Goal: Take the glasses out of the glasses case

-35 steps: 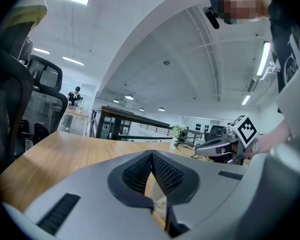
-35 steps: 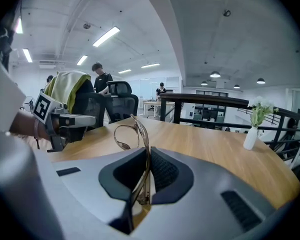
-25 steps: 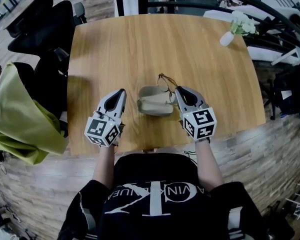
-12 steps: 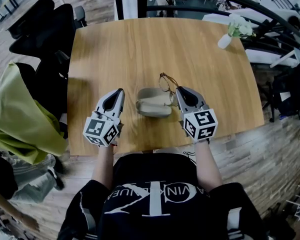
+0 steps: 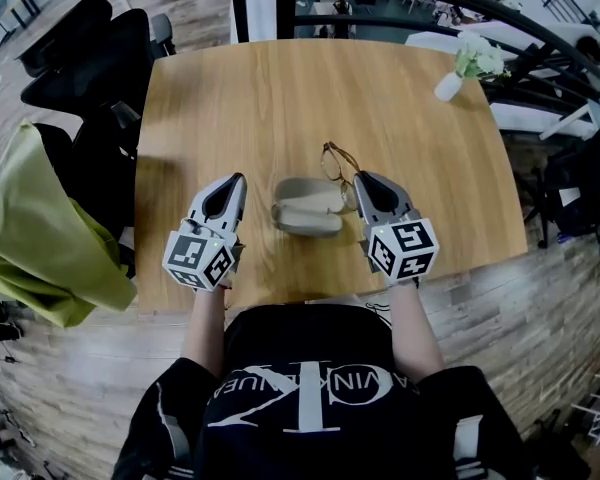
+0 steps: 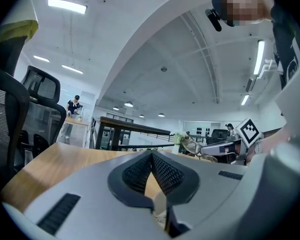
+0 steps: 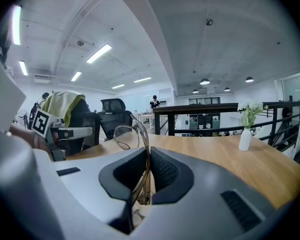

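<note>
**Glasses clamped in the right claw at the case's edge**

In the head view, the glasses case is seen lying open on the wooden table, a little below the frame's centre, between the two grippers. The right gripper is held just right of the case, and its jaws are closed on a thin temple arm of the glasses. The frames are raised just above and to the right of the case's upper right corner. It cannot be told whether they touch the case's rim.

In the right gripper view, the temple is seen pinched between the two dark pads, with the glasses standing up from the jaws near the frame's centre.

The left gripper is held left of the case, near it but apart. In the left gripper view, its jaws are seen pressed together at the tips with nothing between them.

A white vase of flowers is placed at the table's upper right
</note>
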Motion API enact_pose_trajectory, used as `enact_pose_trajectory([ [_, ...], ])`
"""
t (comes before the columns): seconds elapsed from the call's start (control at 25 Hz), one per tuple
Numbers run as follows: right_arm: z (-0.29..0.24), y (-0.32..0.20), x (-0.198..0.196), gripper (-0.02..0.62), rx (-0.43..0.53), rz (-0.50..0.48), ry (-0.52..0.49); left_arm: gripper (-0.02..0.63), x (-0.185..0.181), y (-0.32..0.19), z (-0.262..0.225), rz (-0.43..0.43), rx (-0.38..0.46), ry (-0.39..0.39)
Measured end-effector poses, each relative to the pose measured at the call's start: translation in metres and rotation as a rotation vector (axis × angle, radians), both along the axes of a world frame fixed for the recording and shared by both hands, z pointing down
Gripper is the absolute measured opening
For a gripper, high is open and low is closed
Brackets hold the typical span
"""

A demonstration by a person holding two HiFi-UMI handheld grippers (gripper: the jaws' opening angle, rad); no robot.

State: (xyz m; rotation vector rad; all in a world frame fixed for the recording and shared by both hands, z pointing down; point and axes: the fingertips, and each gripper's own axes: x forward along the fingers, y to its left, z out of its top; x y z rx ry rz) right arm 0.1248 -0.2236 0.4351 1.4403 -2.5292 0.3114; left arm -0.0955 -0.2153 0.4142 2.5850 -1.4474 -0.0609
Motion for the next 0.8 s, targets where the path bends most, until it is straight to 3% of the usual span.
enact_pose_trajectory([
  [0.8, -0.015, -0.010, 0.002, 0.040, 0.043, 0.032, -0.050, 0.015, -0.014, -0.012, -0.015, -0.024, 0.039, 0.004],
])
